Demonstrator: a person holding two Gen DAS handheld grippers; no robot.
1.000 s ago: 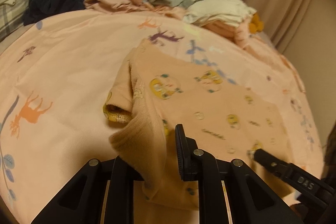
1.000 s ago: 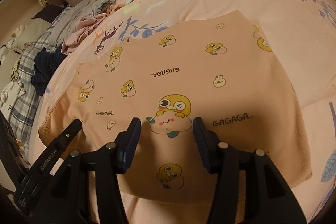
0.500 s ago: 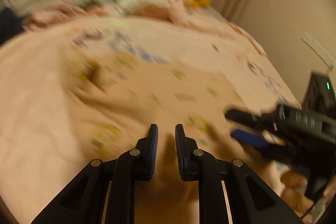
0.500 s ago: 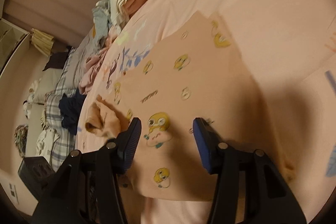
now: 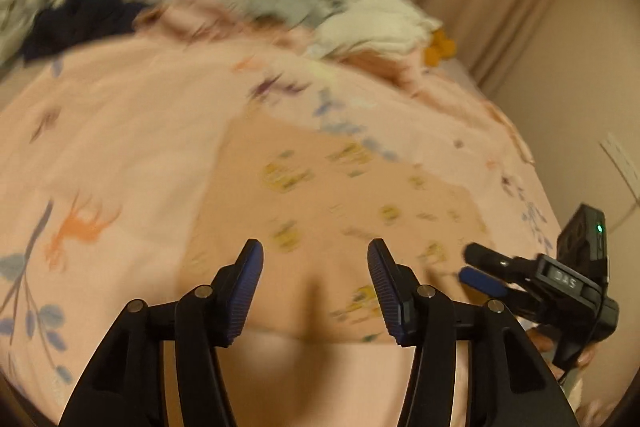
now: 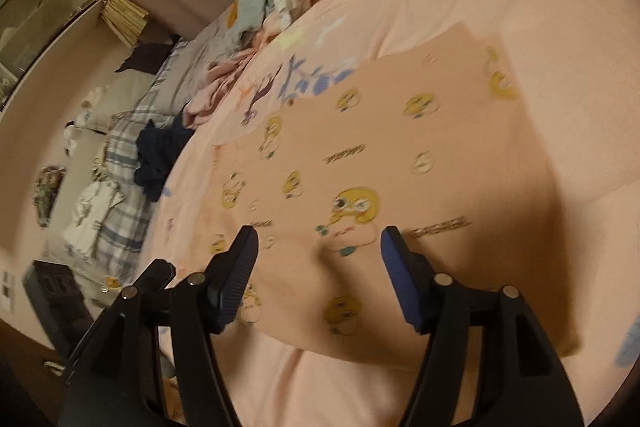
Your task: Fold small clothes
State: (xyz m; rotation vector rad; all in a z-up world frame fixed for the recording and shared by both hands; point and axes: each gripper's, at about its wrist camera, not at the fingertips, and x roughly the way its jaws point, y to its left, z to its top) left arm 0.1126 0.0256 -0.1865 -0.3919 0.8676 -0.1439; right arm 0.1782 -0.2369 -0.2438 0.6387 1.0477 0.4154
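shirt (image 6: 400, 167) flat on bedspread (image 5: 120, 155), near edge toward us | our left gripper (image 5: 315, 289) wide, empty | right gripper (image 6: 320, 275) wide, empty | risk: pinching bedspread along with hem, dragging the fold crooked

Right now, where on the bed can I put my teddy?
Bare quilt lies left of the shirt, and between the shirt and the clothes pile. The far edge is crowded with that pile and a dark garment.
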